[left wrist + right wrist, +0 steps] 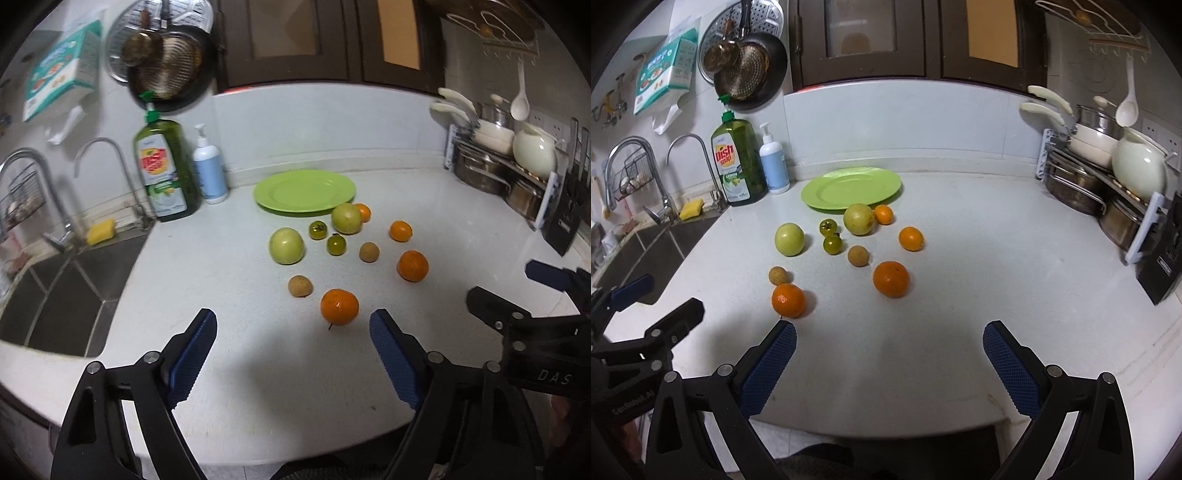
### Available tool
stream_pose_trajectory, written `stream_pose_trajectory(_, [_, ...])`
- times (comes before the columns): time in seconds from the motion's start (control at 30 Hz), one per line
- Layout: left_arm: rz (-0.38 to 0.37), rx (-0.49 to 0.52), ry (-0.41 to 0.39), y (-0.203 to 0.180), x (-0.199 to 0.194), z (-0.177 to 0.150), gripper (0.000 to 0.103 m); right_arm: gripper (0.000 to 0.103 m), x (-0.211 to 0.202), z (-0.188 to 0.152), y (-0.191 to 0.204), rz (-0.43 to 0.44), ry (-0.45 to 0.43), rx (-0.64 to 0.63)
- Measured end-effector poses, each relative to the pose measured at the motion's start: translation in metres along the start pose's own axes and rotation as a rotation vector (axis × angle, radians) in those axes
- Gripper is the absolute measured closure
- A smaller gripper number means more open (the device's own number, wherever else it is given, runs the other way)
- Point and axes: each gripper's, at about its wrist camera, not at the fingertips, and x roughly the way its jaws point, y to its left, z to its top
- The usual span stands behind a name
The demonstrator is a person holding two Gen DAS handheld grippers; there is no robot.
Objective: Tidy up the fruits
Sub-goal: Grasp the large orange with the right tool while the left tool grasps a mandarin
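We hold left gripper (pixel 293 325) jaws apart, empty; nearest orange (pixel 339 307) just ahead. Right gripper (pixel 888 338) jaws apart, empty. Other fruit scattered farther ahead, short of green plate (pixel 304 191).

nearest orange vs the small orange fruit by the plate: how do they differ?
Size: the nearest orange looks clearly bigger than the small orange fruit.
Place: the nearest orange lies in the open just ahead of the left gripper; the small orange fruit sits close to the green plate, partly hidden behind a pale green fruit.
Both are round, orange and rest on the white counter, unheld.
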Motion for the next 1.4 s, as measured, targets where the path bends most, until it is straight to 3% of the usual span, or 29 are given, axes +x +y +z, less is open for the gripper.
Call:
stream_pose_trajectory(0.27, [-0.136, 0.125, 0.076, 0.003, 0.05, 0.015, 0.029, 0.009, 0.046, 0.015, 0.013, -0.026, 0.075, 0.016])
stream_pose_trajectory(0.43, [-0.196, 0.146, 0.127, -0.001, 0.072, 0.014, 0.035, 0.017, 0.07, 0.014, 0.013, -0.042, 0.132, 0.041])
stream_pose_trajectory(0.93, [-0.137, 0.076, 0.244, -0.029, 0.114, 0.006, 0.052, 0.033, 0.125, 0.019, -0.012, 0.098, 0.21, -0.014])
stream_pose_trajectory(1.4, [-0.139, 0.054, 0.265, -0.031, 0.129, 0.012, 0.062, 0.048, 0.149, 0.028, -0.013, 0.153, 0.236, -0.028])
